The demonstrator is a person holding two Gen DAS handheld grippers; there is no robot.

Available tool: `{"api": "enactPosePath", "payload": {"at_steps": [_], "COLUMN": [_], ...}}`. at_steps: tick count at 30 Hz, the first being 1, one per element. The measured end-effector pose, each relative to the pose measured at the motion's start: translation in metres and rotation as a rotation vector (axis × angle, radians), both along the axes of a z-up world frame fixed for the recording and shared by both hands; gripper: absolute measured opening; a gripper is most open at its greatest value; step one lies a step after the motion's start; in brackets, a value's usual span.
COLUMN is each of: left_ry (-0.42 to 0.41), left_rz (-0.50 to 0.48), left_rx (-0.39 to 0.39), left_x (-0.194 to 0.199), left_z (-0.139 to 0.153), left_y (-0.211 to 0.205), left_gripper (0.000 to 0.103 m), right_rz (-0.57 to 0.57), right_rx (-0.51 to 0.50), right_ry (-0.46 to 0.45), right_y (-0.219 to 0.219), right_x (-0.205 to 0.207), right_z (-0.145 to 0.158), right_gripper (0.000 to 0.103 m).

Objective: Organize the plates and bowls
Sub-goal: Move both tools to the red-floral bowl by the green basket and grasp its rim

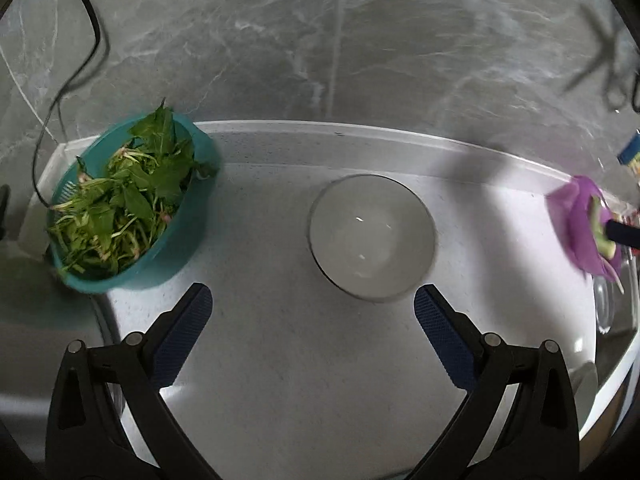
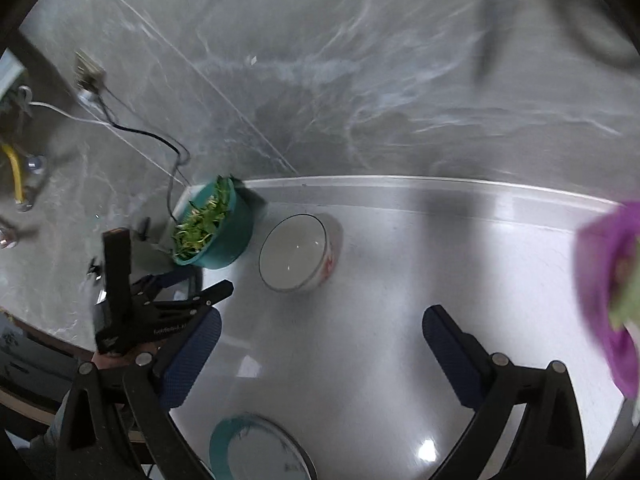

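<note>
Two pairs of black tongs with blue ribbed pads, both spread wide and grasping nothing. Left tongs (image 1: 312, 308) hang over a pale, glossy white table (image 1: 304, 380), with an empty round white bowl (image 1: 372, 238) standing upright just beyond the fingertips, nearer the right-hand pad and not touched by either. Right tongs (image 2: 322, 326) are likewise released above bare table surface; from this view the same bowl (image 2: 298, 254) shows red markings on its outer wall. Teal plastic colander bowl (image 1: 132, 208) heaped with chopped green leaves (image 1: 128, 192) sits at the table's far left corner, well apart from the white bowl in the left wrist view, near it in the right. Purple plastic bowl (image 1: 580, 228) holding green scraps lies at the right edge, blurred. Round plate with a teal rim (image 2: 260, 448) sits at the near edge, between the right tongs' arms — partly cut off. Grey marbled floor (image 1: 360, 40) beyond, crossed by a black cable (image 1: 96, 28).
</note>
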State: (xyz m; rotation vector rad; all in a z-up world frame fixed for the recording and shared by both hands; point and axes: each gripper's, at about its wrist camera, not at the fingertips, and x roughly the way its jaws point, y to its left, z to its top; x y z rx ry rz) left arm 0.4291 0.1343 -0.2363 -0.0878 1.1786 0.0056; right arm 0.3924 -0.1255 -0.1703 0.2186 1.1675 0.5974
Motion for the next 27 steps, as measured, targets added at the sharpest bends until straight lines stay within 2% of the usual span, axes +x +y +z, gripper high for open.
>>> {"api": "enactPosePath", "payload": {"at_steps": [4,7,13,17,20,22,24,27], "left_ry": [0.031,0.054,0.108,0.12,0.126,0.137,0.142,0.138], "left_rz": [-0.02,-0.025,-0.024,-0.008,-0.013,-0.005,0.006,0.016], "left_rx": [-0.004,-0.025,-0.053,-0.058,-0.043,-0.043,-0.052,-0.066], "left_x": [0.024,0.035,0.056,0.067,0.074,0.078,0.081,0.083], "left_z": [-0.027,-0.044,-0.081,-0.096,-0.107,-0.115,-0.121,-0.124], "left_y": [0.001,0.004,0.016,0.022,0.024,0.028,0.032,0.035], "left_gripper": [0.103,0.103,0.101,0.1,0.091,0.075,0.072,0.072], "right_rz": [0.009,-0.003,-0.021,-0.014,-0.008,0.001,0.001,-0.022], "right_rx": [-0.067,-0.099,-0.134,-0.154,-0.166,-0.177,-0.188,-0.168], "right_ry": [0.056,0.104,0.186,0.234,0.26,0.268,0.273,0.286], "right_y": [0.038,0.05,0.063,0.067,0.074,0.081,0.085,0.083], "right_x": [0.034,0.052,0.078,0.086,0.09,0.091,0.092,0.094], "right_z": [-0.039,-0.066,-0.104,-0.126,-0.137,-0.142,-0.146,-0.151], "right_gripper": [0.103,0.102,0.093,0.091,0.081,0.078,0.069,0.068]}}
